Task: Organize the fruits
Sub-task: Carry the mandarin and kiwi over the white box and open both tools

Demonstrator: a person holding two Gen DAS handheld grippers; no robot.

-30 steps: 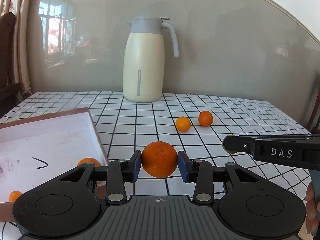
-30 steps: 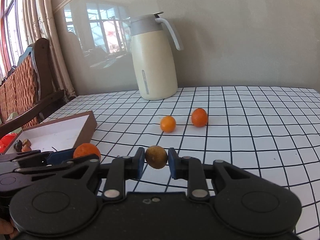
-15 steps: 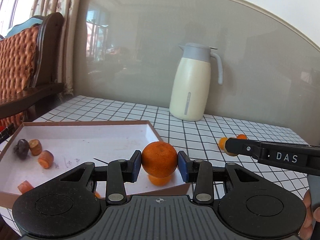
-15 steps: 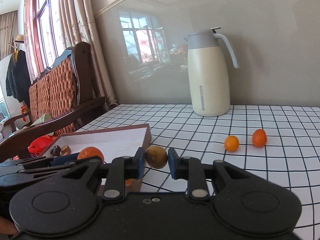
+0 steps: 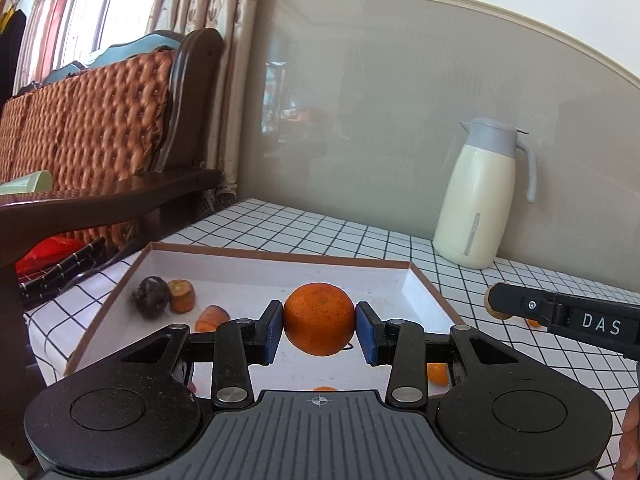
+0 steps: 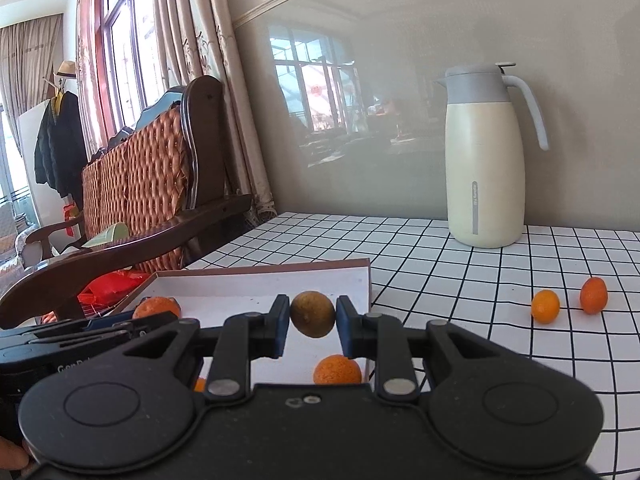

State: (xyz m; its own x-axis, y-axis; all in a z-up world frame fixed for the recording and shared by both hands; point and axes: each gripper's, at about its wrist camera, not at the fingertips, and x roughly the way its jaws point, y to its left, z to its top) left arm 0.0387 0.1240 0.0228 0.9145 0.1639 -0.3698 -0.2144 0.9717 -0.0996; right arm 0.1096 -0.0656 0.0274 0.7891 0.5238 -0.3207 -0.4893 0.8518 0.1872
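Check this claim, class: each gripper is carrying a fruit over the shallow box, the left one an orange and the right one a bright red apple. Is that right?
Not quite. The right gripper holds no red apple: the right wrist view shows a small, dull brownish-green round fruit clamped between its pads. The rest stands: the left gripper holds an orange, and both are over the shallow box.
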